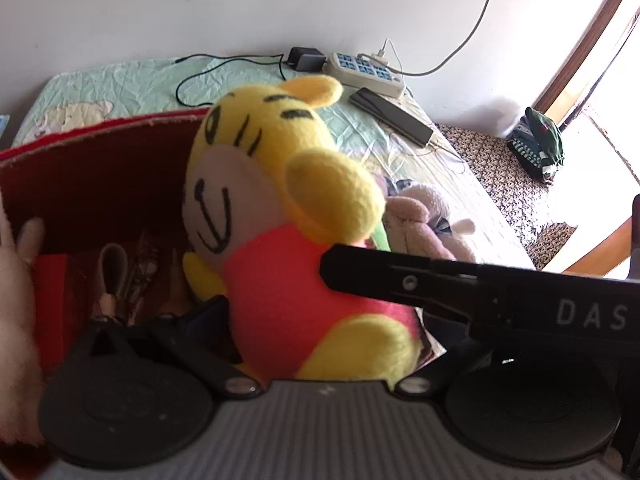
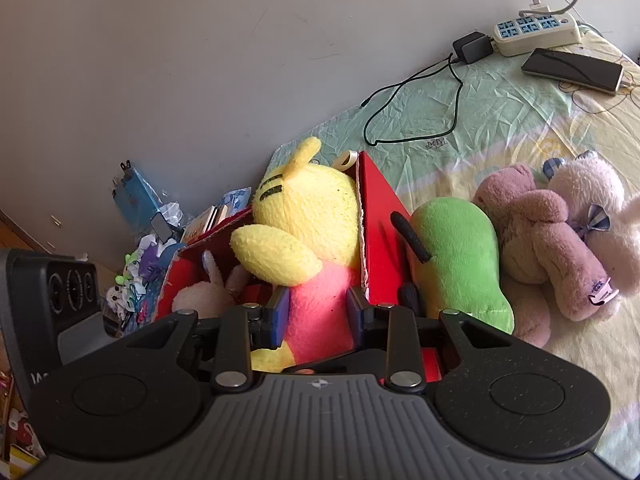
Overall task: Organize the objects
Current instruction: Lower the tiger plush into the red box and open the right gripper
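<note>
A yellow plush toy with a pink body hangs over the open red box. My right gripper is shut on its pink belly. In the left wrist view the same plush toy fills the middle, above the red box. The right gripper's black finger presses it from the right. My left gripper stands wide open around the toy's lower body. Its left pad is beside the toy, and its right finger is hidden.
A white plush lies inside the box. On the bed lie a green pear plush, a mauve bear and a pale pink bear. Near the wall are a power strip, a phone and a black cable. Clutter lies left of the box.
</note>
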Demonstrator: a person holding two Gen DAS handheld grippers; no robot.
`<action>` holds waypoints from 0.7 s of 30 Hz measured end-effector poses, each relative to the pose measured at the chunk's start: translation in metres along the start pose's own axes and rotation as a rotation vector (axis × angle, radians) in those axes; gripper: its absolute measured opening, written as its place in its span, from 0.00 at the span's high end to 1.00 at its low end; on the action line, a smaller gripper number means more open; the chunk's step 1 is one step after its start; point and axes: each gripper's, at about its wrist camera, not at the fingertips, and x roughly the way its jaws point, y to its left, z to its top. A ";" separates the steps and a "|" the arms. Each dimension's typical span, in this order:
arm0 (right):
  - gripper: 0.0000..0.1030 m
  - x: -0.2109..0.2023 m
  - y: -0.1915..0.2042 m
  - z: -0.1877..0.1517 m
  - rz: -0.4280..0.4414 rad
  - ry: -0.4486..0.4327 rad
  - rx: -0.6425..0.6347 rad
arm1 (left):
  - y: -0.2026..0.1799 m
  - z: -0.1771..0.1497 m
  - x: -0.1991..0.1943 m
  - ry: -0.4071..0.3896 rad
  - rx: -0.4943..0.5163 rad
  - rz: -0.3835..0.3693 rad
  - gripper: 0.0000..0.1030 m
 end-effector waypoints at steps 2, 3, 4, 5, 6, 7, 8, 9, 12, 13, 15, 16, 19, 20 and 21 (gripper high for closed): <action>0.69 -0.001 0.000 0.000 0.002 0.000 0.005 | 0.000 0.000 -0.004 -0.005 0.002 0.001 0.01; 0.69 -0.002 0.000 0.000 0.003 -0.002 0.004 | 0.000 -0.001 -0.006 -0.008 0.001 0.003 0.01; 0.68 -0.003 0.000 0.000 0.005 -0.006 0.003 | 0.000 -0.001 -0.008 -0.008 0.000 0.004 0.01; 0.68 -0.005 0.000 -0.001 0.008 -0.012 0.002 | 0.000 -0.001 -0.009 -0.008 -0.001 0.005 0.01; 0.66 -0.007 0.000 -0.001 0.013 -0.018 -0.001 | -0.001 -0.001 -0.009 -0.008 -0.001 0.010 0.01; 0.67 -0.008 0.001 -0.001 0.014 -0.021 -0.006 | -0.002 -0.001 -0.009 -0.008 0.001 0.016 0.01; 0.67 -0.010 0.001 -0.002 0.013 -0.024 -0.012 | -0.002 -0.001 -0.009 -0.007 0.004 0.022 0.01; 0.67 -0.011 0.001 -0.003 0.014 -0.027 -0.017 | -0.004 -0.001 -0.008 -0.005 0.007 0.027 0.01; 0.67 -0.015 0.001 -0.004 0.014 -0.039 -0.026 | -0.007 -0.001 -0.007 0.001 0.014 0.043 0.01; 0.67 -0.016 0.001 -0.004 0.014 -0.041 -0.024 | -0.008 -0.001 -0.006 0.003 0.015 0.049 0.01; 0.67 -0.019 0.001 -0.006 0.009 -0.052 -0.022 | -0.010 -0.001 -0.007 0.002 0.017 0.063 0.01; 0.67 -0.020 0.001 -0.007 0.004 -0.054 -0.024 | -0.011 -0.001 -0.008 0.000 0.018 0.072 0.01; 0.67 -0.024 0.000 -0.009 -0.003 -0.061 -0.019 | -0.014 -0.003 -0.012 -0.006 0.028 0.097 0.01; 0.67 -0.025 0.000 -0.011 -0.004 -0.064 -0.018 | -0.016 -0.003 -0.013 -0.007 0.032 0.107 0.01; 0.67 -0.027 0.000 -0.012 -0.006 -0.068 -0.019 | -0.017 -0.004 -0.015 -0.009 0.036 0.116 0.01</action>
